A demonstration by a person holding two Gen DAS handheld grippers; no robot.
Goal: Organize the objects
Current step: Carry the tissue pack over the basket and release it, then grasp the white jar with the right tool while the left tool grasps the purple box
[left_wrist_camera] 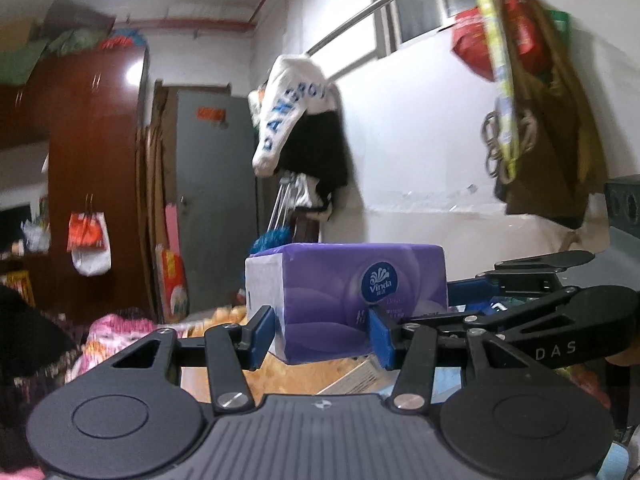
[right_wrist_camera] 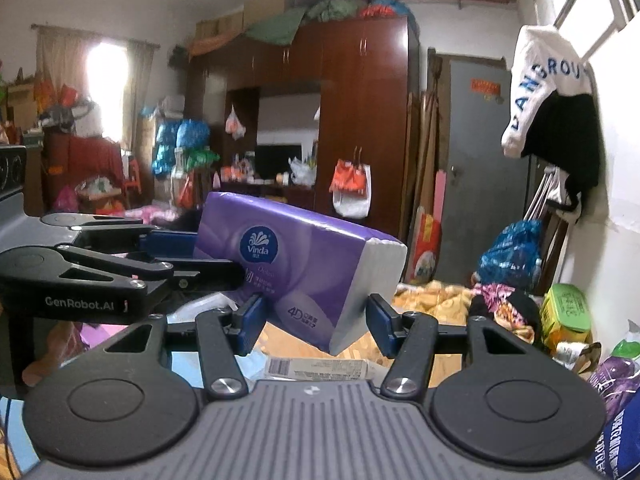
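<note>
I have the purple Vinda tissue pack [left_wrist_camera: 352,296] clamped from both ends, my left gripper [left_wrist_camera: 322,334] and right gripper [right_wrist_camera: 314,322] each closed on it, raised above the cluttered bed [right_wrist_camera: 436,304]. Placing it remains; I judge the organizing unfinished.

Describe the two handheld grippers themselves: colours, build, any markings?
Both match: black linkage arms with silver rivets, round black discs on a ribbed grey base, blue finger pads. The left gripper reads "GenRobot.AI" on its side in the right wrist view; the right gripper shows "DAS" in the left wrist view. No cables or sleeves clearly visible.
</note>
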